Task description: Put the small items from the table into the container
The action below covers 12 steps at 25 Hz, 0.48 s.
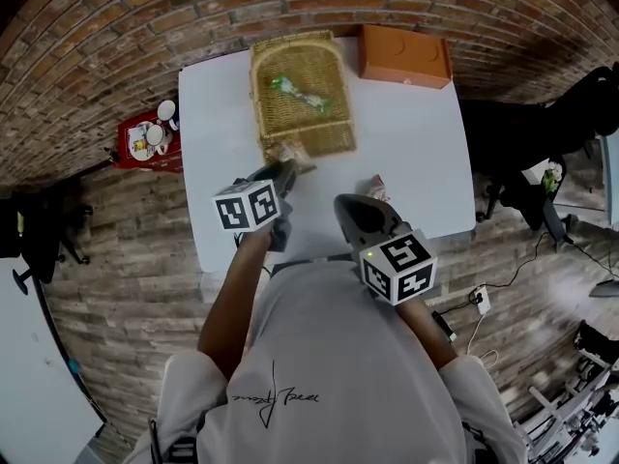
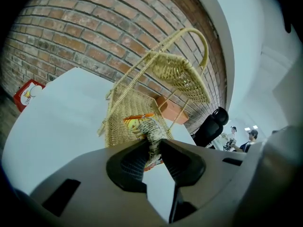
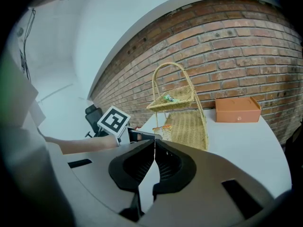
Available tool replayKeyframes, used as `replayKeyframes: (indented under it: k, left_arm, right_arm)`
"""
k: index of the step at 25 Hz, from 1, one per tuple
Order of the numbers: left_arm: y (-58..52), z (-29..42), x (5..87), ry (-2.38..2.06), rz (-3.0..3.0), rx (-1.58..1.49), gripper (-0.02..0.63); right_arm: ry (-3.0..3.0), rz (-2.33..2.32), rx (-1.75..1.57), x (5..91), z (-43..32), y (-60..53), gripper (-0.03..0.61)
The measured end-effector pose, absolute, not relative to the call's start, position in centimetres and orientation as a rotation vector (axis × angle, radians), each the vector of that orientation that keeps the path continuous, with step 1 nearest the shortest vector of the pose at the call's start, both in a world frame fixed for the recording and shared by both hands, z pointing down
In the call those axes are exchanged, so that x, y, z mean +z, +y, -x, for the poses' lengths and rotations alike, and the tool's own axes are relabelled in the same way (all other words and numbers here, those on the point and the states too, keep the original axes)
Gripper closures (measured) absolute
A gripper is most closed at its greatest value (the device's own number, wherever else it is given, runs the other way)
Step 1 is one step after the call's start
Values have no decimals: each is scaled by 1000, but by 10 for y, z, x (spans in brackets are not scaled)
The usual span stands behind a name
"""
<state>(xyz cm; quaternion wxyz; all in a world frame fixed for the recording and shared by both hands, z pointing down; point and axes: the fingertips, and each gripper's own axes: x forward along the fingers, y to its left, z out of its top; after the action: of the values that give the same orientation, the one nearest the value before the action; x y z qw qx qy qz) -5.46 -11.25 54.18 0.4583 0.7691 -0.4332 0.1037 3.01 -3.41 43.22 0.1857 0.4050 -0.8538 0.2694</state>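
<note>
A two-tier wicker basket (image 1: 302, 85) stands at the far middle of the white table (image 1: 416, 133). Its upper tier holds a green-wrapped item (image 1: 302, 95). My left gripper (image 1: 288, 167) is shut on a yellow and orange printed snack packet (image 2: 147, 129), held just at the front edge of the basket's (image 2: 130, 115) lower tier. My right gripper (image 1: 346, 204) hovers over the near part of the table, shut with nothing in it (image 3: 154, 143). A small pinkish wrapped item (image 1: 377, 187) lies on the table just beyond it.
An orange box (image 1: 404, 56) sits at the table's far right corner, against the brick wall. A red stand with cups (image 1: 150, 141) is left of the table. A black office chair (image 1: 542, 133) and cables stand to the right.
</note>
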Motion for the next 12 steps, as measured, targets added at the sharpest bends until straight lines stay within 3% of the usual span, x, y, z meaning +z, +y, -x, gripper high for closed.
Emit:
replayKeyframes:
  k: [12]
  left_arm:
    - [-133,58,550,-1194,-1943,313,520]
  right_arm:
    - [-2403,-1138,743,432,-28,-34,555]
